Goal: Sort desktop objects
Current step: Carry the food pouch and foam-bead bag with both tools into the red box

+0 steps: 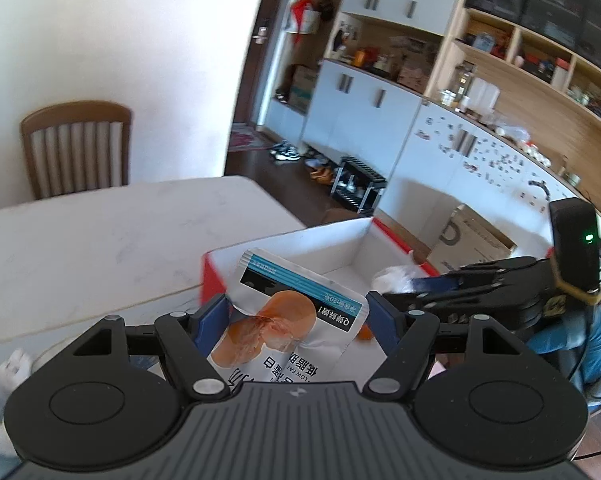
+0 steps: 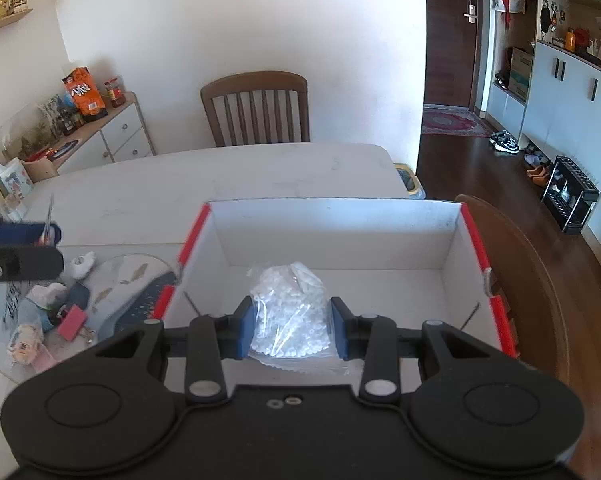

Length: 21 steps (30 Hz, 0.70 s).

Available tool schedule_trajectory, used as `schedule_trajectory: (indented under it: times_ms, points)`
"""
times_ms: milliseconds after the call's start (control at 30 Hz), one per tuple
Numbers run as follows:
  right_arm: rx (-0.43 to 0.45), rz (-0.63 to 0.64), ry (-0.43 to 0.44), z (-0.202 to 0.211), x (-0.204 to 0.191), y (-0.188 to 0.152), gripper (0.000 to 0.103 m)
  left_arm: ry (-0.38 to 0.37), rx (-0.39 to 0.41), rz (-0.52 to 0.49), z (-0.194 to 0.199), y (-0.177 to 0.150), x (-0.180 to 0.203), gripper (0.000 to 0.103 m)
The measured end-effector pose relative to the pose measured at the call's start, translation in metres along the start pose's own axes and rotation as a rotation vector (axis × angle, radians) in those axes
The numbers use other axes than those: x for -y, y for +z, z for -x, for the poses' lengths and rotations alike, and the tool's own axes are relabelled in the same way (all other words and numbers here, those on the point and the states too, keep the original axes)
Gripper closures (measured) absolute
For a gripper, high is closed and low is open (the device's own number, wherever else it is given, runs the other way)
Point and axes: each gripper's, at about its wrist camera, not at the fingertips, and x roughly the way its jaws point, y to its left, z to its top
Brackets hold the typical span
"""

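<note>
both tongs (image 1: pixel 296 320) (image 2: pixel 292 326) angled down over box (image 2: pixel 340 240).

Glossy foil pouch (image 1: pixel 288 332); clear plastic bag (image 2: pixel 290 312); matt cardboard box (image 2: pixel 340 232).
</note>
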Motion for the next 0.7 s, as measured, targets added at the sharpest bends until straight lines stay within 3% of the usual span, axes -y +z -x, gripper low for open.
schedule_trajectory:
  times_ms: [333, 700]
  points:
    - [-0.030, 0.030, -0.022, -0.020, 0.031, 0.004, 0.066, -0.085, -0.016, -0.135, -0.046, 0.014, 0.050, 0.030]
    - [-0.060, 0.072, -0.014, -0.048, 0.057, 0.015, 0.066, -0.123, -0.068, -0.277, -0.094, -0.001, 0.076, 0.030]
